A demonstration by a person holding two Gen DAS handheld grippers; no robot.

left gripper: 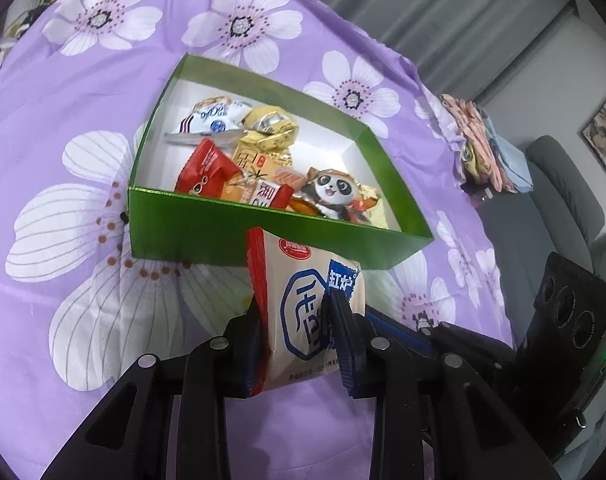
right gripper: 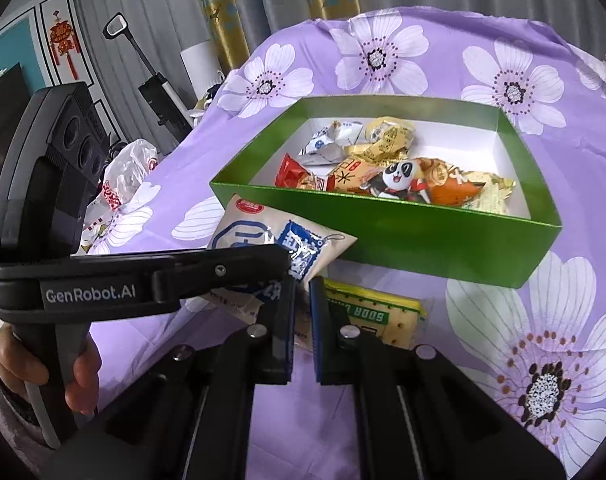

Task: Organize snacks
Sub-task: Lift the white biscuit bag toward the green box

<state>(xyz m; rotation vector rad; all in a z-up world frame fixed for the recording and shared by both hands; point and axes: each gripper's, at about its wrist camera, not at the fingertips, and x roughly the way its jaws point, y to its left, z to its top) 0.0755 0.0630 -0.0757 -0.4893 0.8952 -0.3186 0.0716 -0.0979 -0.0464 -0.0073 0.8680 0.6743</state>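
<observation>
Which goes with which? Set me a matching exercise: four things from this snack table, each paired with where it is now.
Things:
1. cream packet
2. soda cracker packet
3. panda packet
4. white plastic bag

Places:
A. lying inside the green box
B. at the edge of the purple cloth, outside the box
C. clamped between the left gripper fingers
D. pinched by its edge in the right gripper fingers

Pairs: 1-C, 2-D, 3-A, 4-B
</observation>
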